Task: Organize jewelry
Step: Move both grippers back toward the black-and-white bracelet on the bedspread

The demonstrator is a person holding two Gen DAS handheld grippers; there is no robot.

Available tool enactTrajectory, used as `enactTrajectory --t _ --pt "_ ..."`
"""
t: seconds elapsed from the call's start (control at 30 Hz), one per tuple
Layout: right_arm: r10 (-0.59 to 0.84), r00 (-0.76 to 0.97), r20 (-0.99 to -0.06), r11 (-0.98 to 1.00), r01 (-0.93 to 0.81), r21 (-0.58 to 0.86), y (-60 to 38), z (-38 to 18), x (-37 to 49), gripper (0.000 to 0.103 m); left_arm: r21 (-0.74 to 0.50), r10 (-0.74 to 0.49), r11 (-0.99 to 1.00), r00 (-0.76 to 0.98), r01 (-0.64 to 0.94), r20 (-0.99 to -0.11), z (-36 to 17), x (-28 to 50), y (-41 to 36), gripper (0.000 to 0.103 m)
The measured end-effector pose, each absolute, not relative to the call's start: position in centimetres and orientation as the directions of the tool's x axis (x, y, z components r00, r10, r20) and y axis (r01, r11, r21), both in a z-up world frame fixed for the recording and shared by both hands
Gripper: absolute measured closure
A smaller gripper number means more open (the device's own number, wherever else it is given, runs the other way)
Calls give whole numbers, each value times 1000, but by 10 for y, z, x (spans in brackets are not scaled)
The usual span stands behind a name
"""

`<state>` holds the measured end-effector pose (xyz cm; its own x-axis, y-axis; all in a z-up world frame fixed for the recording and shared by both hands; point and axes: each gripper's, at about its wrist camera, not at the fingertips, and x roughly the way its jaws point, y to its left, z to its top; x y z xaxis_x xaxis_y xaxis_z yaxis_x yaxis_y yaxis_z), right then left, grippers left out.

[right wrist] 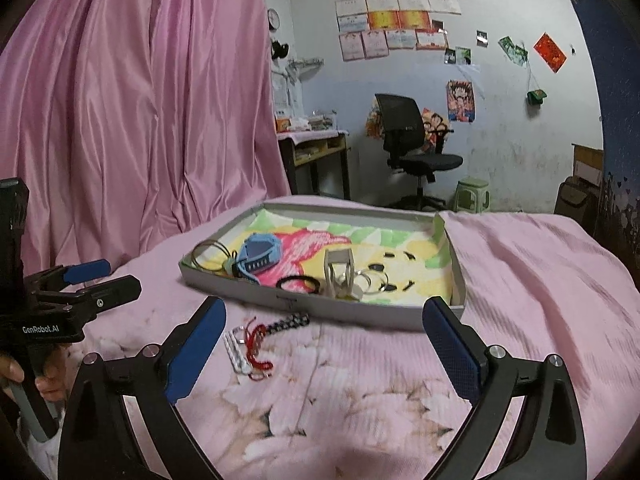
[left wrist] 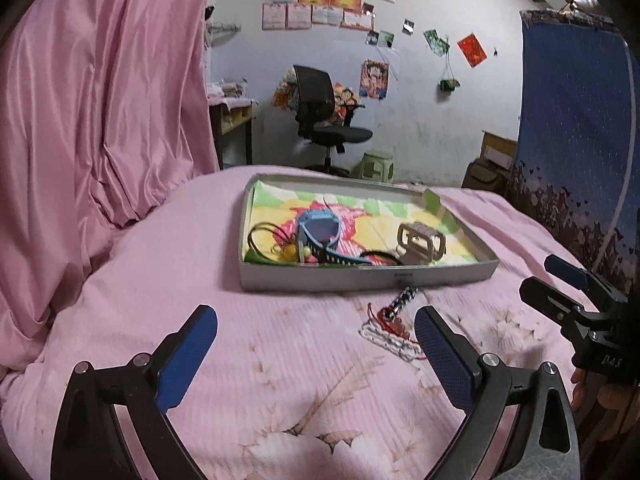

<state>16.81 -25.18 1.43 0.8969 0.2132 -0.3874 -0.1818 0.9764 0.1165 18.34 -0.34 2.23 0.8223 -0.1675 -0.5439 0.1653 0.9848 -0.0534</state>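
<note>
A shallow grey tray (left wrist: pixel 360 278) (right wrist: pixel 340 312) with a colourful cartoon lining sits on the pink bed. In it lie a blue watch (left wrist: pixel 316 232) (right wrist: pixel 260 258), a silver metal band (left wrist: pixel 420 242) (right wrist: pixel 340 276), thin bangles (right wrist: pixel 208 256) and a black hair tie (right wrist: pixel 298 284). On the bedspread before the tray lies a small heap: a white beaded bracelet (left wrist: pixel 390 340) (right wrist: pixel 238 354), red cord and a checkered strap (right wrist: pixel 292 322). My left gripper (left wrist: pixel 316 344) is open, the heap by its right finger. My right gripper (right wrist: pixel 324 344) is open and holds nothing; the heap lies just inside its left finger.
A pink curtain (left wrist: pixel 100 100) hangs on the left and a dark blue hanging (left wrist: pixel 576 128) on the right. Beyond the bed stand a black office chair (left wrist: pixel 320 116), a desk (right wrist: pixel 316 148) and a green stool (right wrist: pixel 472 196). A hand (right wrist: pixel 12 372) holds the left gripper's handle.
</note>
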Motion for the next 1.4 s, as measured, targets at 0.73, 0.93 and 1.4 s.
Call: enactTrajectory --t 0.73,0.93,1.4 --pt "236 753 -614 972 -184 147 -251 -23 201 22 -149 -269 961 676 232 -686 -8 210 -10 14" --pt "259 719 -645 965 -219 143 -243 -31 204 39 -178 -320 943 625 281 -712 -14 215 -20 35" --pt "301 647 -701 950 -270 158 -230 -45 210 63 -376 -476 879 501 293 -723 -32 240 -28 45"
